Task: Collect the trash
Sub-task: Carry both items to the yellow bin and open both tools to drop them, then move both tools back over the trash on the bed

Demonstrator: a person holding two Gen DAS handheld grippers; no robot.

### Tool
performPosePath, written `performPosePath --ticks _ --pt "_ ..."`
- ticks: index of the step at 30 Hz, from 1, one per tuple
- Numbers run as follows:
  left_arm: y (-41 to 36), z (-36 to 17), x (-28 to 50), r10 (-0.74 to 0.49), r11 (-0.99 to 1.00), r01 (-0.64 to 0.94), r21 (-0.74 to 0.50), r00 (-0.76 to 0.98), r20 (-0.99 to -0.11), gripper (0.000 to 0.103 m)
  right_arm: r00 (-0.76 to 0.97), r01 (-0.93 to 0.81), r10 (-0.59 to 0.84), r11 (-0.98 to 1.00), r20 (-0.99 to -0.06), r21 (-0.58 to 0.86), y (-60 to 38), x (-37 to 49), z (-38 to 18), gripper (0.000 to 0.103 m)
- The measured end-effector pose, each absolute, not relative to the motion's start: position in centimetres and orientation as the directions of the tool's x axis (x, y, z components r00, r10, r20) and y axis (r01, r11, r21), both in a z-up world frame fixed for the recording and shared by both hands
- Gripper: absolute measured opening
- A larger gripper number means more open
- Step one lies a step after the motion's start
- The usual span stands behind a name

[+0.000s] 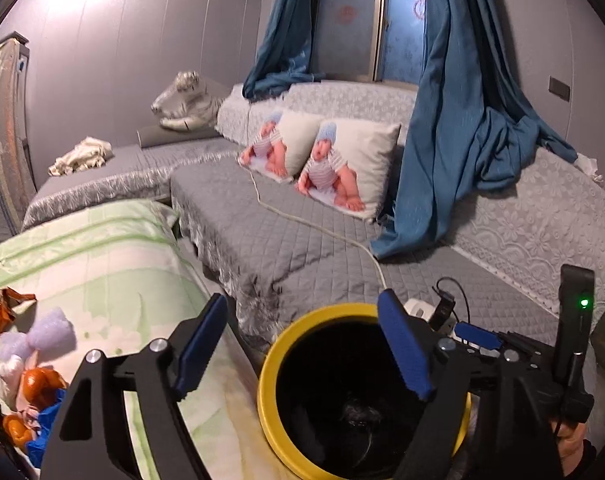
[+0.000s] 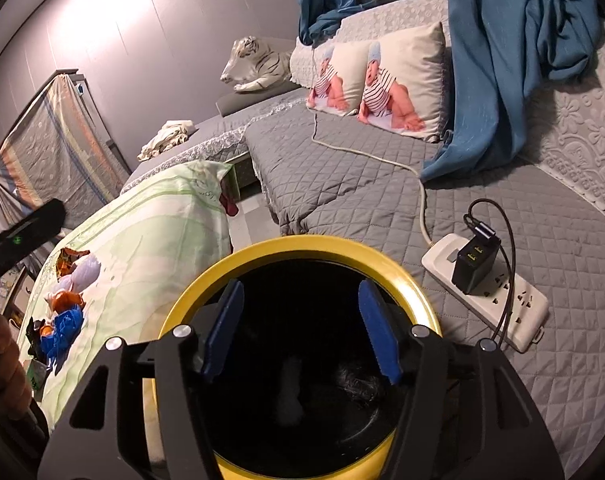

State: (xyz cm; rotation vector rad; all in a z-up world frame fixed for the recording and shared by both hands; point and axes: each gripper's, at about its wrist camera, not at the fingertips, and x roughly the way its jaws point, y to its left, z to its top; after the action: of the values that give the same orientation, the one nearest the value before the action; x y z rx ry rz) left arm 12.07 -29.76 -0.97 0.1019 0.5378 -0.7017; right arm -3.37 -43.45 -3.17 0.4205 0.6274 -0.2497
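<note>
A yellow-rimmed bin with a black liner [image 1: 270, 364] [image 2: 302, 246] stands between a green-covered table and the grey sofa. My left gripper [image 1: 302, 350] is open and empty, straddling the bin's left rim. My right gripper [image 2: 300, 330] is open and empty, right above the bin's mouth; a pale scrap [image 2: 288, 396] lies inside. It also shows in the left wrist view [image 1: 476, 334]. A trash pile lies on the table: orange wrappers [image 1: 38, 384] [image 2: 64, 300], blue plastic [image 2: 64, 330], pale purple wads [image 1: 50, 330] [image 2: 84, 272] and a foil wrapper [image 1: 0, 310] [image 2: 68, 260].
The green cloth-covered table [image 1: 114, 248] [image 2: 162, 220] is at left. The grey quilted sofa [image 1: 294, 236] [image 2: 342, 184] carries baby-print pillows [image 1: 342, 168], a blue curtain [image 1: 454, 140], a white power strip [image 2: 498, 300] with a black charger and cable, and a toy tiger [image 2: 258, 64].
</note>
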Motion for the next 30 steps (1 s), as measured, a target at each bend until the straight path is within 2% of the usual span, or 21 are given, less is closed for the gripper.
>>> performPosePath --ticks 5,12,16,21,30 --pt "-28.2 1.0 10.8 -0.602 0.763 0.641 -0.090 0.652 -0.461 0.078 0.792 0.344 -0.110 0.893 -0.600 0.290 -42.6 -3.5 -2.1 0.058" --pt "-24.9 3.7 8.3 -0.567 0.805 0.591 -0.049 0.743 -0.356 0.095 0.809 0.315 -0.114 0.912 -0.576 0.261 -40.4 -3.2 -0.2 0.066" --pt "-22.3 4.7 7.6 -0.532 0.835 0.548 -0.046 0.783 -0.323 0.095 0.819 0.286 -0.108 0.928 -0.564 0.237 -38.4 -2.6 1.0 0.070" --pt "-18.6 5.3 7.9 -0.483 0.871 0.485 -0.082 0.809 -0.336 0.095 0.841 0.232 -0.079 0.946 -0.535 0.226 -35.9 -1.8 2.5 0.079" --pt "-12.1 6.0 7.3 -0.380 0.925 0.366 -0.104 0.870 -0.314 0.095 0.865 0.099 0.009 0.977 -0.502 0.188 -29.9 0.9 4.9 0.083"
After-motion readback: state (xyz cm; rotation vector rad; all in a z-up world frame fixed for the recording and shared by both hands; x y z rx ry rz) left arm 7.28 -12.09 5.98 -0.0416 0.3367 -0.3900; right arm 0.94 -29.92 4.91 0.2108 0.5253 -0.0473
